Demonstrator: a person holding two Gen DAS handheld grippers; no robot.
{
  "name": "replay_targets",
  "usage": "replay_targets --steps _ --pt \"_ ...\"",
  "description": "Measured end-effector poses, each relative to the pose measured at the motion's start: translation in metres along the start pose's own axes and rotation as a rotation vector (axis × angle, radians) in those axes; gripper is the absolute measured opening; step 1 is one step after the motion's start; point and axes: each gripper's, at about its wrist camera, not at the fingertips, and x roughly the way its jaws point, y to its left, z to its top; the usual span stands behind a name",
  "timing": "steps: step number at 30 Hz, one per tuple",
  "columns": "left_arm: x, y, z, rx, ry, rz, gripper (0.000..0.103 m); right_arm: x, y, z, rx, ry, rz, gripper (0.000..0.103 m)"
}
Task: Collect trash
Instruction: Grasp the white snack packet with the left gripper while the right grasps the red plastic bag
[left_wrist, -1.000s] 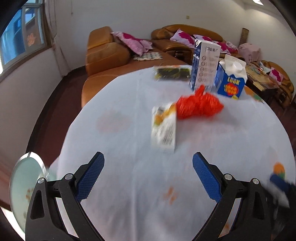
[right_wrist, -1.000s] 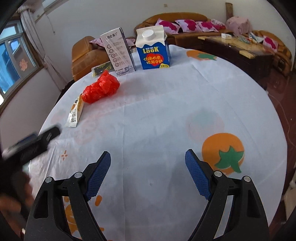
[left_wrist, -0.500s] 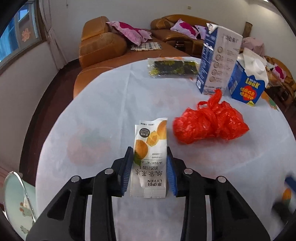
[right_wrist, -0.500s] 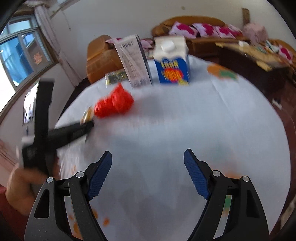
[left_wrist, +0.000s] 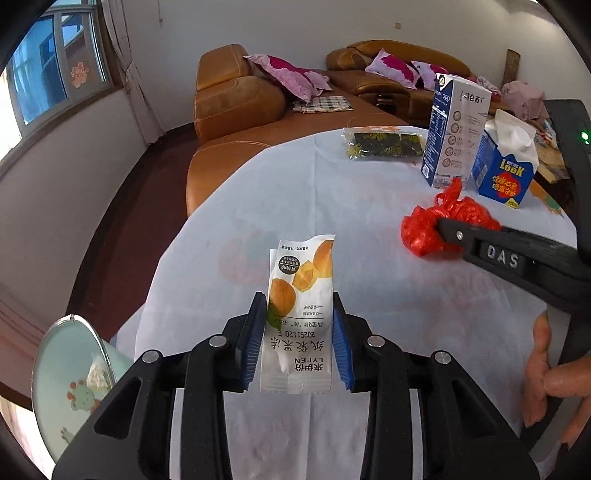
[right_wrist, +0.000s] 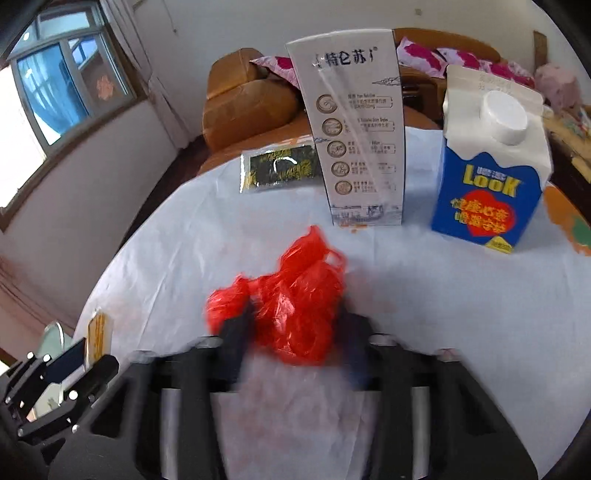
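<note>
Red bag (right_wrist: 299, 306) on the desk (right_wrist: 443, 314): your right gripper (right_wrist: 295, 332) is closing on it. Left gripper (left_wrist: 299, 332), spread a second ago, now pinches the snack wrapper (left_wrist: 301, 295). Both ready to lift.

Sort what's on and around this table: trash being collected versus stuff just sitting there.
Being collected:
snack wrapper, in the left gripper
red plastic bag, right gripper closing on it

Sitting there:
tall white carton
blue Look carton
seaweed packet
sofa
</note>
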Motion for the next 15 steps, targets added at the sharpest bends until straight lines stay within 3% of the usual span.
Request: replay_targets --steps 8,15 --pt "-0.021 -0.001 -0.019 -0.009 -0.013 -0.006 0.035 -0.064 0.007 -0.046 0.011 -0.078 -0.090 0.027" --pt "-0.053 0.000 -0.038 -0.012 -0.041 -0.002 0.035 -0.114 0.017 -0.083 0.047 -0.139 -0.113 0.028"
